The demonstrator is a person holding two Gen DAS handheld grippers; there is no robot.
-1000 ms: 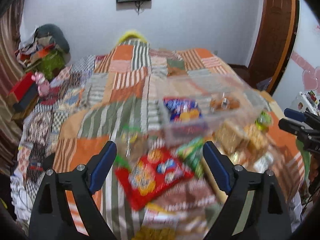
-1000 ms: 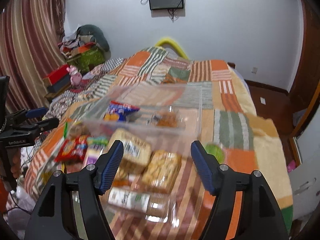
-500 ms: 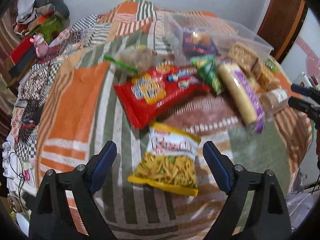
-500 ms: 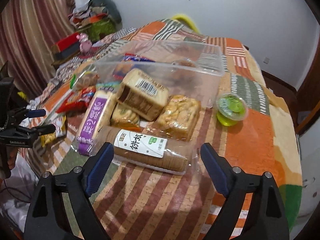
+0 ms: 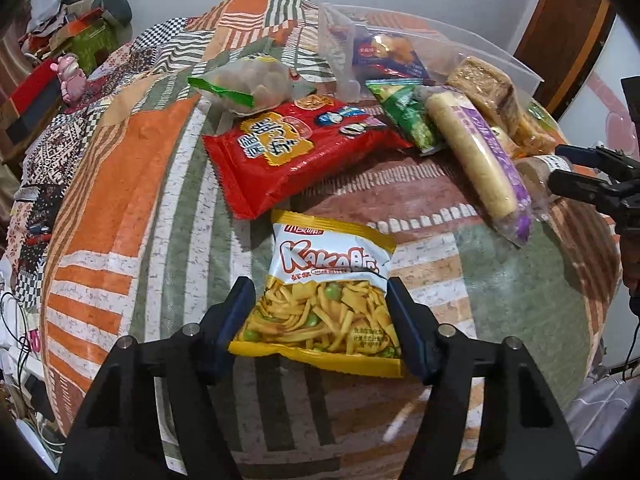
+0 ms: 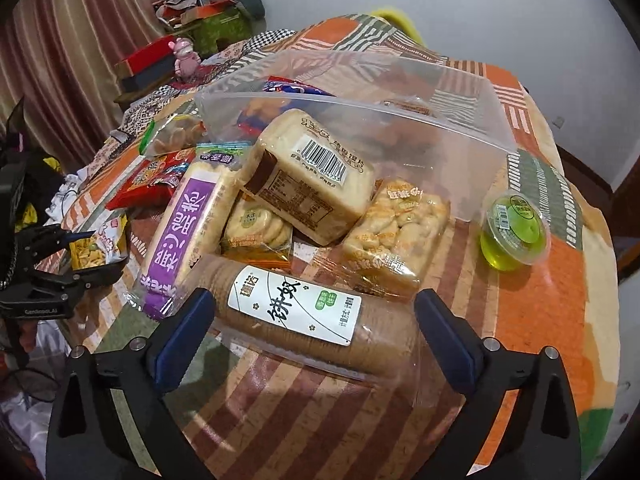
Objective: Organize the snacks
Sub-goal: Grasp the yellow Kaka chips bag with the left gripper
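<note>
My left gripper (image 5: 320,320) is open, its fingers on either side of a yellow-and-white Kaka snack bag (image 5: 320,300) lying on the patchwork bed cover. Beyond it lie a red snack bag (image 5: 292,152), a green packet (image 5: 404,116) and a purple-labelled roll (image 5: 476,152). My right gripper (image 6: 316,320) is open, straddling a brown biscuit roll with a white label (image 6: 296,312). Behind it sit a bread loaf (image 6: 308,176), a cookie pack (image 6: 400,232), and a clear plastic bin (image 6: 400,92) holding a blue packet (image 5: 388,52).
A green jelly cup (image 6: 514,232) stands right of the bin. A clear bag of round snacks (image 5: 248,84) lies left of the bin. Clutter and a pink toy (image 5: 72,80) sit by the left wall, with striped curtains (image 6: 60,60) there.
Both grippers have dropped down and forward over the snacks. The left has narrowed around the Kaka bag; the right now straddles the brown biscuit roll.
</note>
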